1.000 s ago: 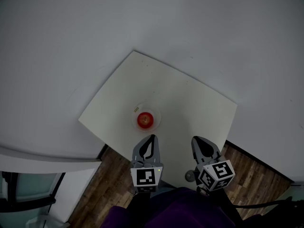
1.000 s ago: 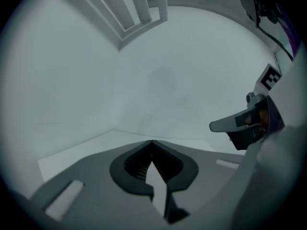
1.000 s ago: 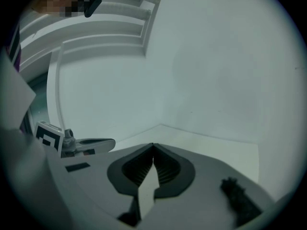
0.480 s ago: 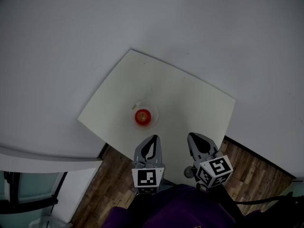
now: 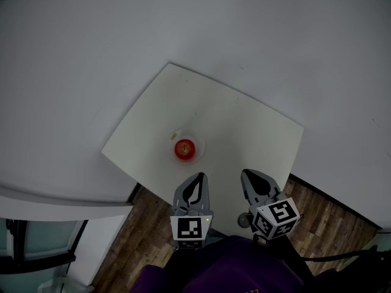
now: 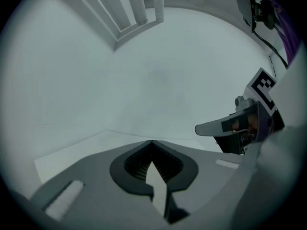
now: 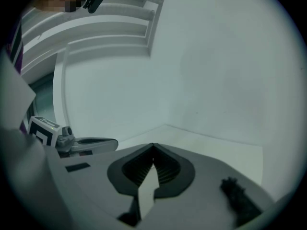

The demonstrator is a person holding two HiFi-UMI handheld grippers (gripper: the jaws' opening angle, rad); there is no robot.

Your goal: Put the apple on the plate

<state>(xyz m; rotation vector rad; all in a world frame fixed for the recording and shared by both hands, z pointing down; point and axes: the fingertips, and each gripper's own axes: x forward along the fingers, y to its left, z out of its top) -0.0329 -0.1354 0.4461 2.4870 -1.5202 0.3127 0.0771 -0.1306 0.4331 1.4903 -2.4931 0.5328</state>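
A red apple (image 5: 184,148) sits on a small pale plate (image 5: 197,155) near the front of the white table (image 5: 238,121). My left gripper (image 5: 197,177) hovers over the table's front edge, just short of the plate, with its jaws shut and nothing between them. To its right, my right gripper (image 5: 247,174) is also shut and empty. In the left gripper view the jaw tips (image 6: 152,142) meet over bare table, and the right gripper (image 6: 211,127) shows at the side. The right gripper view shows its tips (image 7: 153,145) closed, with the left gripper (image 7: 96,143) at its left. Neither gripper view shows the apple.
The table stands in a corner of pale walls. Dark wooden floor (image 5: 140,237) lies below its front edge. A white ledge (image 5: 61,203) and a dark-framed unit (image 5: 36,249) are at the lower left. A small grey knob (image 5: 243,220) shows by the right gripper.
Only the head view has shifted slightly. The apple stays on the plate and both grippers keep their places, shut.
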